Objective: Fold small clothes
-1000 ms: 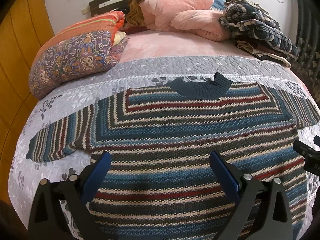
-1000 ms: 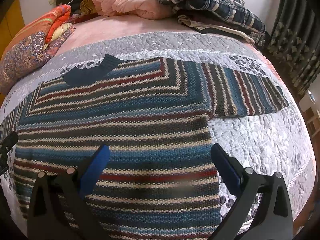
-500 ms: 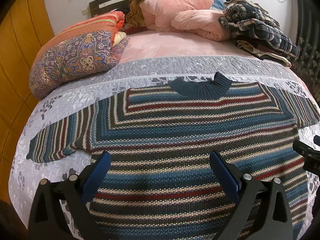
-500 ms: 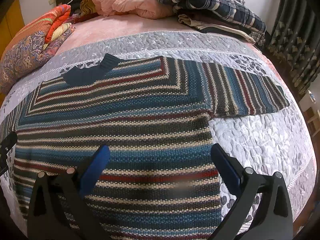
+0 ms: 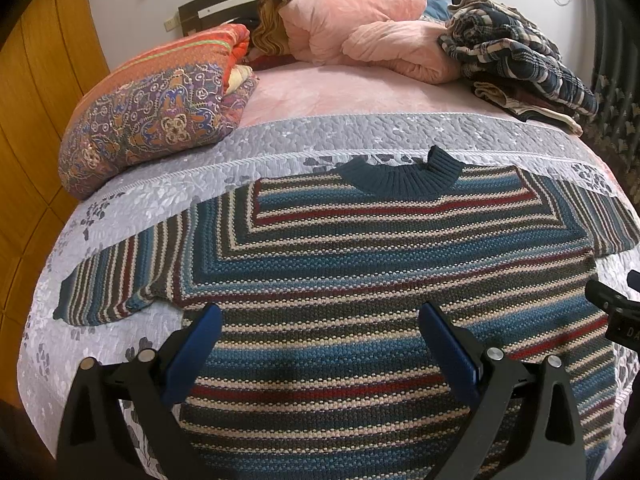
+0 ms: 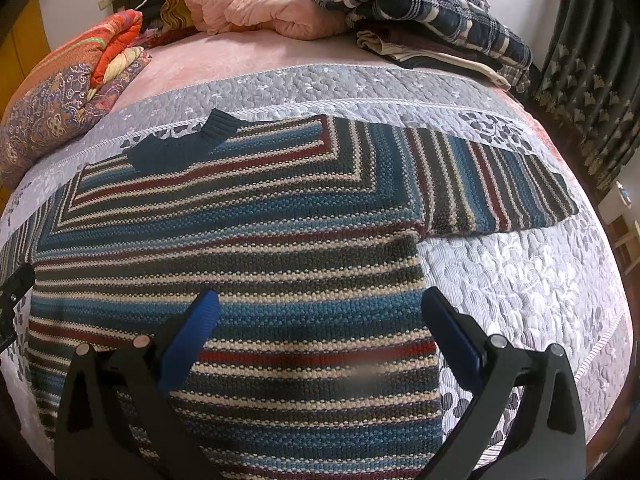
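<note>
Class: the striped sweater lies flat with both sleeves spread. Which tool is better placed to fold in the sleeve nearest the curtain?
Probably the right tool: it hangs open beside that sleeve of the sweater.

My left claw (image 5: 320, 314) and right claw (image 6: 320, 300) both wore blue pads on black arms. Under them the sweater (image 5: 380, 264) ran in teal, dark grey, cream and red stripes, with a plain dark teal collar (image 5: 400, 178). The quilt (image 6: 520, 280) was pale lilac-grey with darker leaf prints. Behind lay a paisley purple-and-orange cushion (image 5: 160, 120), a pink duvet (image 5: 360, 36) and navy plaid cloth (image 6: 420, 8).
</note>
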A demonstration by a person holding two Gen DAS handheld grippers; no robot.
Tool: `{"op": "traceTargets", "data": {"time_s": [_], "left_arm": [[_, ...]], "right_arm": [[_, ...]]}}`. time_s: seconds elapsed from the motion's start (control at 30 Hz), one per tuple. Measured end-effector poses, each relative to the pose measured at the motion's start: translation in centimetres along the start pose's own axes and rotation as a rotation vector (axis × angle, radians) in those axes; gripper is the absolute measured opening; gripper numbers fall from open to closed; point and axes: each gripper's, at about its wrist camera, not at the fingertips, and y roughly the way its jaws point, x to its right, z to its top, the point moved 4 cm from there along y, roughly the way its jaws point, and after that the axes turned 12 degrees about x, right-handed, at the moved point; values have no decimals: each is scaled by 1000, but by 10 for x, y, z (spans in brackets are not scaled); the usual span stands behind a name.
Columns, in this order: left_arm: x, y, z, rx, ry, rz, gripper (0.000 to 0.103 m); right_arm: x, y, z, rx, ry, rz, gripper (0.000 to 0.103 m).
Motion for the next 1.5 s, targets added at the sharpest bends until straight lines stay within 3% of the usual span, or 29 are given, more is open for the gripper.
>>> {"op": "traceTargets", "data": {"time_s": [0.73, 0.87, 1.03, 1.2, 1.37, 1.47, 1.5], "left_arm": [[5, 1, 1, -2, 2, -1, 99], [12, 9, 0, -16, -16, -33, 99], [17, 21, -4, -46, -35, -30, 99], [21, 36, -1, -84, -116, -57, 99], [37, 55, 20, -74, -120, -34, 99], [52, 70, 35, -85, -134, -47, 99], [58, 75, 39, -91, -135, -52, 99]], "right_arm": [[2, 1, 3, 2, -7, 3, 100], [12, 8, 5, 1, 5, 44, 100], [87, 31, 19, -61, 81, 33, 100], [228, 68, 42, -154, 244, -85, 100], [345, 112, 46, -247, 392, -160, 100], [386, 136, 37, -287, 483, -137, 99], [394, 142, 32, -295, 521, -115, 94]]}}
